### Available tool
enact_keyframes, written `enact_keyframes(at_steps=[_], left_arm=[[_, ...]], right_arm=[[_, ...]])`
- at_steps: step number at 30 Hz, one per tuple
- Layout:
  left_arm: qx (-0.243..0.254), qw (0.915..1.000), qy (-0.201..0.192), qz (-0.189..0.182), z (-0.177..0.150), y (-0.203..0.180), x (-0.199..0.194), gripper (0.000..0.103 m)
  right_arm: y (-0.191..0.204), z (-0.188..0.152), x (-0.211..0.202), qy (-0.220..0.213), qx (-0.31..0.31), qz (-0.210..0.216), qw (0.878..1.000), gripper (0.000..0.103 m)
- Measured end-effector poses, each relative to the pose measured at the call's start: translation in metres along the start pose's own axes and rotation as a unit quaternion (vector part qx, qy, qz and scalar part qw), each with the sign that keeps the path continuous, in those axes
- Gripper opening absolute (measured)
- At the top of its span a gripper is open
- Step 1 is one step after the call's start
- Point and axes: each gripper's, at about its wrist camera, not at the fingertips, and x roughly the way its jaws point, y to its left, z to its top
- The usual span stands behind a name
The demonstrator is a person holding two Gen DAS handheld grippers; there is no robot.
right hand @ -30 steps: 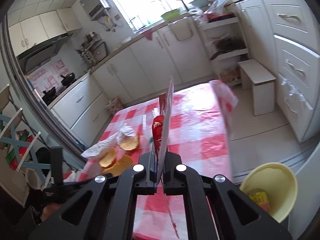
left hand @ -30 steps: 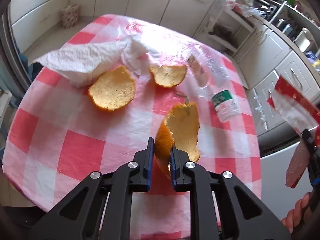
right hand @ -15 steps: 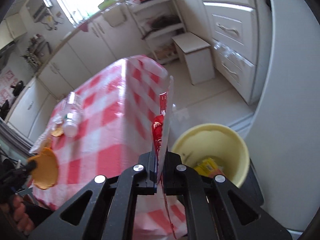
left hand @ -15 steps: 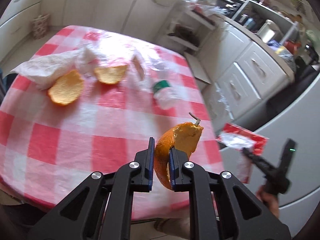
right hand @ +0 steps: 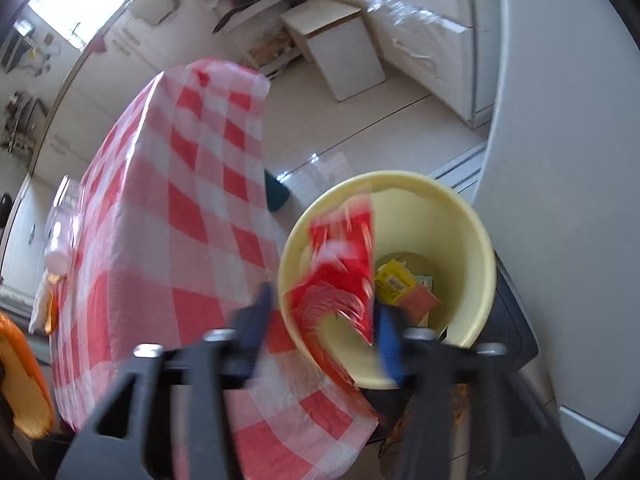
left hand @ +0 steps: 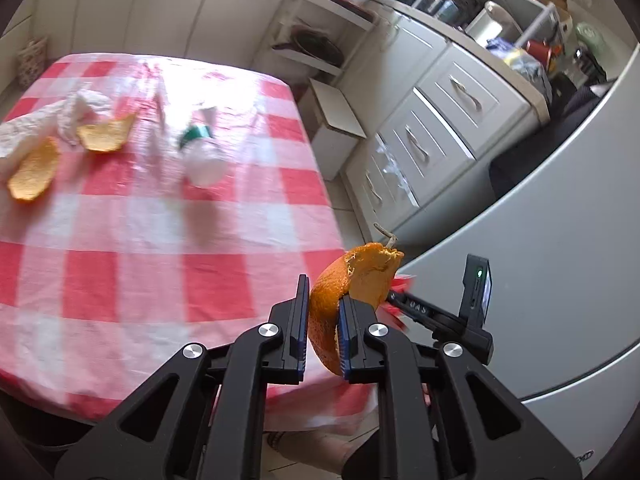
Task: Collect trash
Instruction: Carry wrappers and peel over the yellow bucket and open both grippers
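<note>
My left gripper (left hand: 323, 312) is shut on a curled orange peel (left hand: 360, 276), held off the near right corner of the red-checked table (left hand: 160, 240). The same peel (right hand: 20, 380) shows at the right wrist view's lower left edge. My right gripper (right hand: 322, 320) hangs over a yellow bin (right hand: 480, 240) beside the table, its jaws opening. A blurred red wrapper (right hand: 340, 264) lies loose between them, over the bin's mouth. Two more peels (left hand: 30, 170) (left hand: 106, 134), a plastic bottle (left hand: 202, 156) and a paper towel (left hand: 32, 124) lie on the table.
A yellow packet (right hand: 396, 280) lies in the bin. A white appliance (left hand: 540, 280) stands close on the right of the bin. A white stool (left hand: 336, 120) and drawer cabinets (left hand: 440, 120) stand beyond the table, with bare tiled floor (right hand: 360, 132) between.
The left gripper carried the peel from the table's middle to its right corner. The right gripper swung down over the bin and its jaws parted, freeing the red wrapper.
</note>
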Motion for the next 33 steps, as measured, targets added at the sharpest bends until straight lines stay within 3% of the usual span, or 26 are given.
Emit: enact_keyframes(at_steps=[4, 15, 19, 23, 26, 33], left_arm=[[0.020, 0.9997, 0.016, -0.002, -0.004, -0.028, 0.024, 0.012], [0.055, 0.9968, 0.053, 0.024, -0.006, -0.081, 0.099, 0.012], [0.059, 0.9949, 0.073, 0.037, -0.007, -0.098, 0.136, 0.013], [0.054, 0.9932, 0.091, 0.049, -0.007, -0.109, 0.161, 0.030], [0.059, 0.9931, 0.088, 0.049, -0.008, -0.114, 0.162, 0.041], [0.061, 0.9937, 0.080, 0.050, -0.007, -0.109, 0.140, 0.044]], right_arm=[[-0.005, 0.007, -0.025, -0.026, 0.020, 0.019, 0.999, 0.053], [-0.002, 0.022, -0.139, -0.176, 0.032, 0.092, 0.980, 0.064], [-0.006, 0.028, -0.153, -0.193, 0.037, 0.105, 0.975, 0.064], [-0.015, 0.031, -0.156, -0.193, 0.053, 0.113, 0.973, 0.064], [-0.014, 0.034, -0.155, -0.192, 0.057, 0.120, 0.972, 0.064], [-0.001, 0.033, -0.157, -0.192, 0.044, 0.132, 0.971, 0.065]])
